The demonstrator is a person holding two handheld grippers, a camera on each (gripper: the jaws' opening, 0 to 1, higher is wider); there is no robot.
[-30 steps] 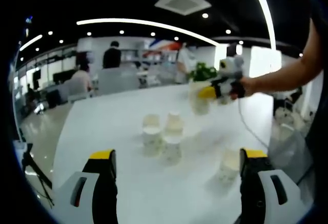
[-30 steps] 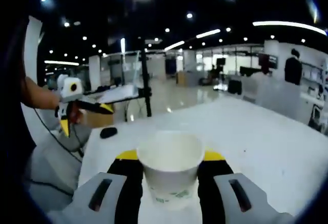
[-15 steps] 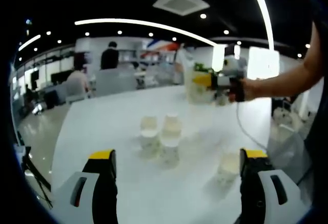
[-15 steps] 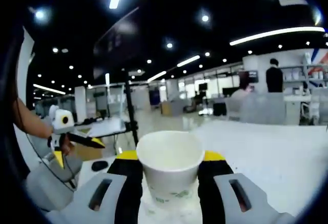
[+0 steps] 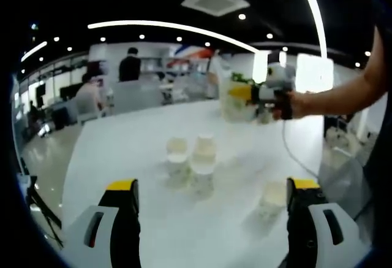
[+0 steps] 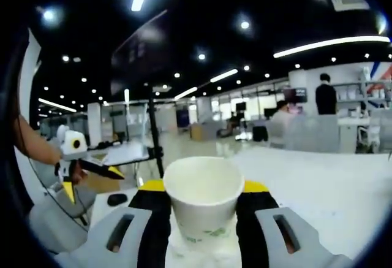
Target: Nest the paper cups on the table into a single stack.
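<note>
Your right claw (image 6: 202,203) grips paper cup (image 6: 203,197) by sidewall, aloft over desk (image 5: 141,145). Left claw (image 5: 211,210) wide, empty. Cup cluster (image 5: 191,160) mid-desk, lone cup (image 5: 271,199) near right. Cups light, thin, crushable: pinch gently below rim.

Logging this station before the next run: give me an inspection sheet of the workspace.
Surface: white table, bare around the cups.
Job's things: cluster of paper cups mid-table; single cup apart, near the left gripper's right jaw; held cup upright.
Clutter: nothing seen on the table.
Grippers: left gripper open, holding nothing; right gripper shut on the held cup, raised above the table.
Cables: cable hanging from the right gripper.
Surroundings: open office, ceiling lights, people beyond.
</note>
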